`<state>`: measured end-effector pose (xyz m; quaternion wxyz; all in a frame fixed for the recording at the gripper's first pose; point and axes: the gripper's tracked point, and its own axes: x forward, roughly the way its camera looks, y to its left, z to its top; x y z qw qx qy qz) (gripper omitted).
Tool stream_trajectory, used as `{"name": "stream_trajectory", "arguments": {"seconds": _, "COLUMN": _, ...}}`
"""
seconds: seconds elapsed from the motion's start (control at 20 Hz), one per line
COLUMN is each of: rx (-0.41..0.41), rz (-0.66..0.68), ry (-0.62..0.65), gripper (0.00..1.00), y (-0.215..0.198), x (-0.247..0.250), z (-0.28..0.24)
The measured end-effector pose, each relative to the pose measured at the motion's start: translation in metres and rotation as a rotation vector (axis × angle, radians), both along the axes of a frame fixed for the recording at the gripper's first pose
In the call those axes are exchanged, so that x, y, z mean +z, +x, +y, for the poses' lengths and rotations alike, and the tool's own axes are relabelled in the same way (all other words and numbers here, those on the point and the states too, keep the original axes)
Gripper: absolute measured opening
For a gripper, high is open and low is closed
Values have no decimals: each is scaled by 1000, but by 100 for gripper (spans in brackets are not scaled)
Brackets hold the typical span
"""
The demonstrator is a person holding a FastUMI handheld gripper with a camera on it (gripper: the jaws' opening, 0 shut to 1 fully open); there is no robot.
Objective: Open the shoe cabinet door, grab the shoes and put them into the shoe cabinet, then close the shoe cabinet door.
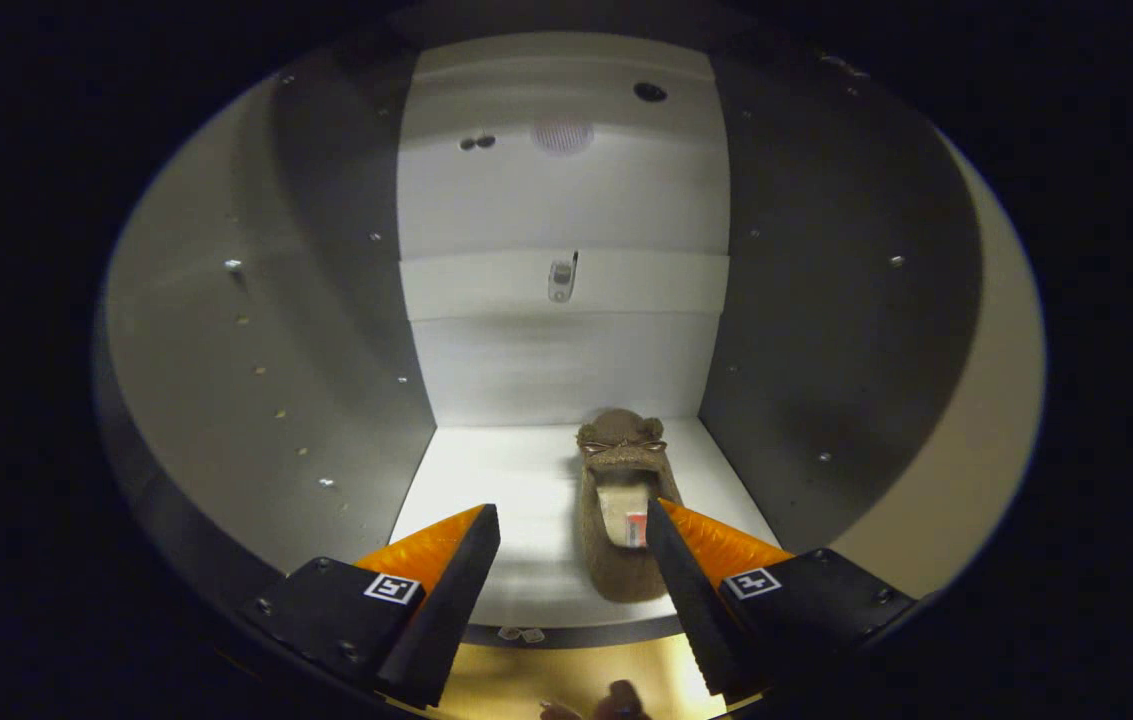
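Observation:
I look into the open shoe cabinet (566, 350), whose white back and side walls surround a pale floor. A brown fuzzy shoe (623, 510) rests on that floor, toe toward the back wall, heel toward me. My gripper (571, 525) is open at the cabinet's mouth. The shoe lies just ahead of the fingers, close beside the right fingertip (661, 530), and neither finger presses on it. The left fingertip (481, 535) is well apart from the shoe.
The cabinet's left wall (256, 360) and right wall (846, 330) close in on both sides. A small metal fitting (561, 280) sits on the back wall. Bare cabinet floor (486, 480) lies left of the shoe. A tan floor (566, 680) shows below the cabinet's front edge.

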<state>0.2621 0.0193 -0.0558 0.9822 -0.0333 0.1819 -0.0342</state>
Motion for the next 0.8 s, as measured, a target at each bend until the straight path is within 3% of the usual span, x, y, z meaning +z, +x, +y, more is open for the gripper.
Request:
{"name": "stream_trajectory", "arguments": {"seconds": 0.55, "rx": -9, "rz": -240, "ry": 42, "gripper": 97, "y": -172, "x": 74, "z": -4}}
{"name": "stream_trajectory", "arguments": {"seconds": 0.8, "rx": -17, "rz": -274, "ry": 20, "gripper": 97, "y": -251, "x": 82, "z": -20}}
